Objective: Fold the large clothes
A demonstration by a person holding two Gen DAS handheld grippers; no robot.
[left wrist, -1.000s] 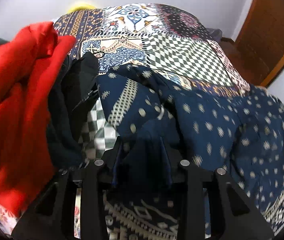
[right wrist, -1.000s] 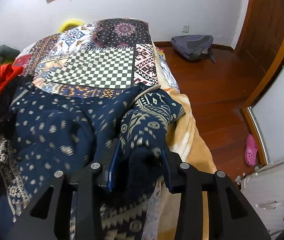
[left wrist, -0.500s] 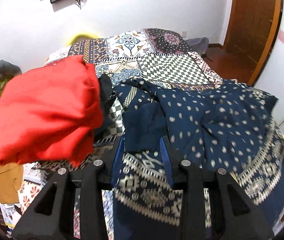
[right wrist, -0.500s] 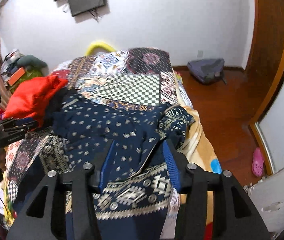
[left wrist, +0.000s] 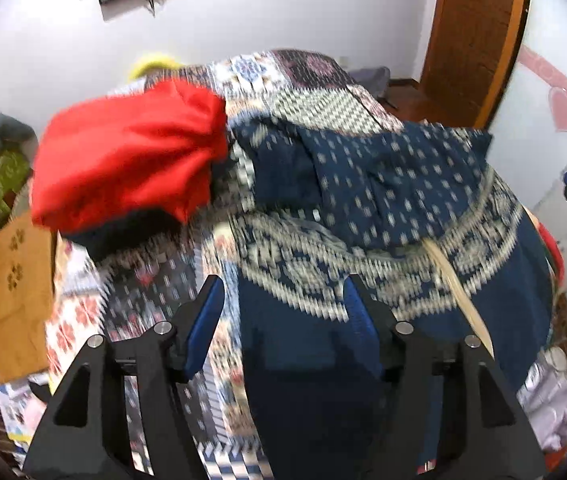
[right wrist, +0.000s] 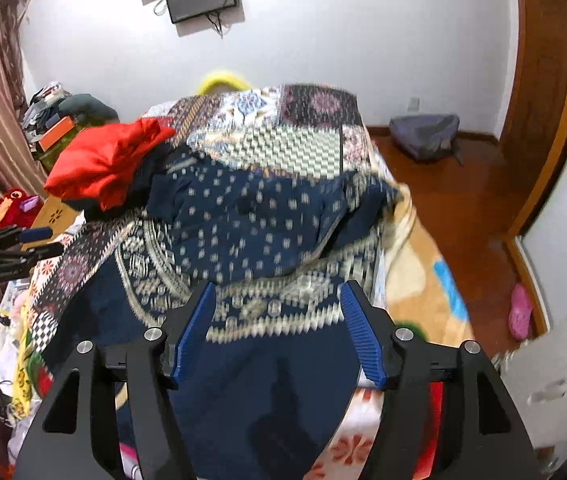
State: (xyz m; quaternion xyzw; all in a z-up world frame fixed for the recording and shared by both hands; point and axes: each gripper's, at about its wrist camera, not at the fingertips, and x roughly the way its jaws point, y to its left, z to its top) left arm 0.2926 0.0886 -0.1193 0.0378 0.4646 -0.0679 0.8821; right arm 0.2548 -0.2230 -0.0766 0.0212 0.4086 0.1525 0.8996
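A large navy garment with white dots and a cream patterned border lies on the bed, its far part folded back over its near part; it also shows in the right wrist view. My left gripper is open and empty above the garment's near left part. My right gripper is open and empty above the near right part. The left gripper also shows at the left edge of the right wrist view. Both views are blurred by motion.
A red garment lies on dark clothes at the bed's left side, also in the right wrist view. The patchwork bedspread covers the bed. A grey backpack lies on the wooden floor by a brown door.
Both grippers have opened and let go of the navy garment, then pulled back and up from the bed. The garment now lies folded over itself.
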